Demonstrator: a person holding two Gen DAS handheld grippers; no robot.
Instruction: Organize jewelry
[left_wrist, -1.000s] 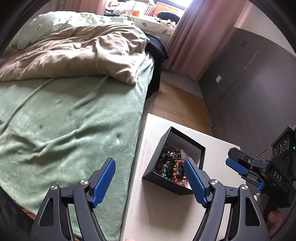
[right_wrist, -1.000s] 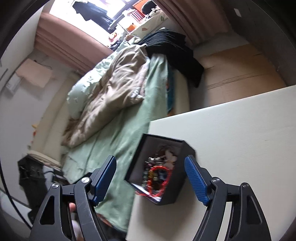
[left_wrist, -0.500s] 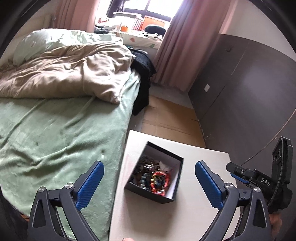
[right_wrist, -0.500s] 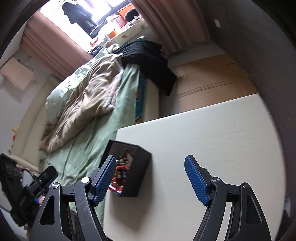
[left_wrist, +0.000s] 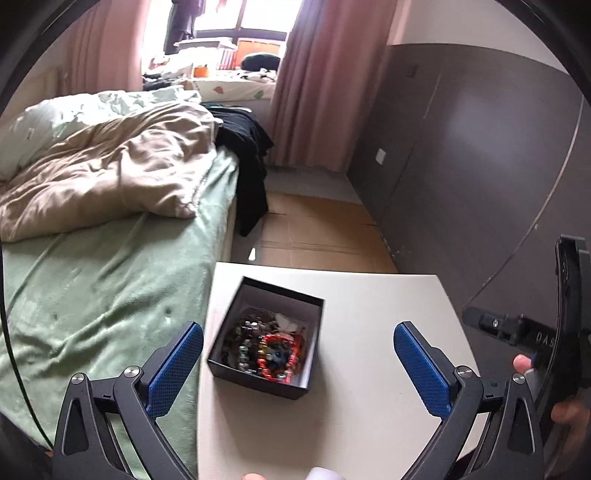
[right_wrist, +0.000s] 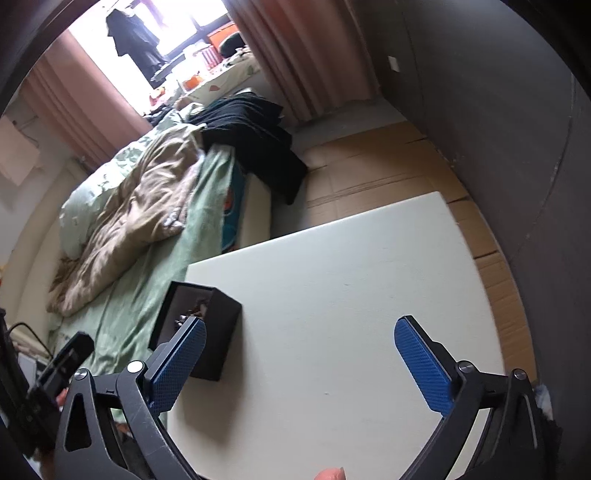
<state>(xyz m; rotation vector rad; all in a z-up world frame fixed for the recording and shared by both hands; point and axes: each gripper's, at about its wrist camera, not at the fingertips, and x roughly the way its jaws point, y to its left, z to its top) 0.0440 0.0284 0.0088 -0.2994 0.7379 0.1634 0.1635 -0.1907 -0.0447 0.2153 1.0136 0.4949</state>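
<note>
Holding nothing, left claw (left_wrist: 298, 349) and right claw (right_wrist: 300, 347) both gape wide; black box (left_wrist: 266, 338) of tangled beads lower centre on counter (left_wrist: 369, 387); advise lifting one strand slowly

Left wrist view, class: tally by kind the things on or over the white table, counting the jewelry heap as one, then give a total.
Black box: 1
Jewelry heap: 1
Open grippers, left gripper and right gripper: 2
Total: 4
</note>
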